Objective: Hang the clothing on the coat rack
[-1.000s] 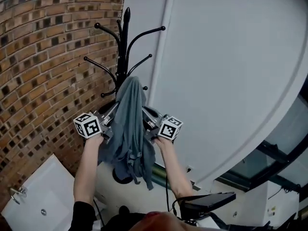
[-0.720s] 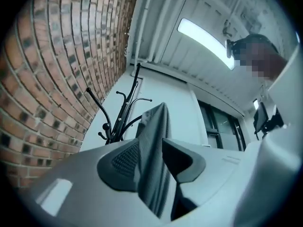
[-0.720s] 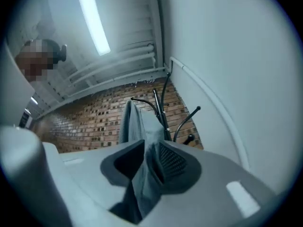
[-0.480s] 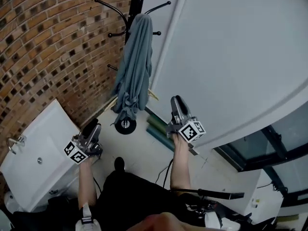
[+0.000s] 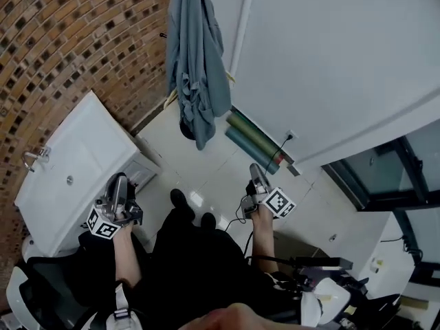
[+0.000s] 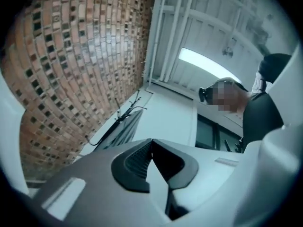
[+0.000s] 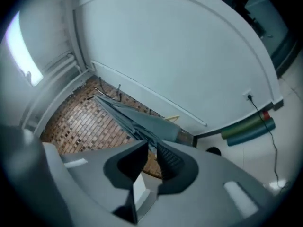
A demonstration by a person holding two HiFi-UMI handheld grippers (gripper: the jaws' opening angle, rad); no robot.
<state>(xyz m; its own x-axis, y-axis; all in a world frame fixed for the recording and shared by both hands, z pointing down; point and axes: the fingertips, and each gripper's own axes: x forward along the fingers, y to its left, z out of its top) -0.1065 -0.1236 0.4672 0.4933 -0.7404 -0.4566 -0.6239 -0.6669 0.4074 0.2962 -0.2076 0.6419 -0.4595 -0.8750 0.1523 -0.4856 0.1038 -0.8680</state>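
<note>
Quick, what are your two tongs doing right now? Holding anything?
Left tongs: closed, holding nothing.
Right tongs: a little open, have just been closing, nothing between them.

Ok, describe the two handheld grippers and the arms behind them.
The left gripper and right gripper look alike: grey bodies, black ribbed pads, each carrying a white cube with black square markers. The forearms are unsleeved; the clothing is black.

garment (image 5: 196, 53) – matt cloth | wall (image 5: 69, 47) – rough brick | floor (image 5: 213, 172) glossy tile
</note>
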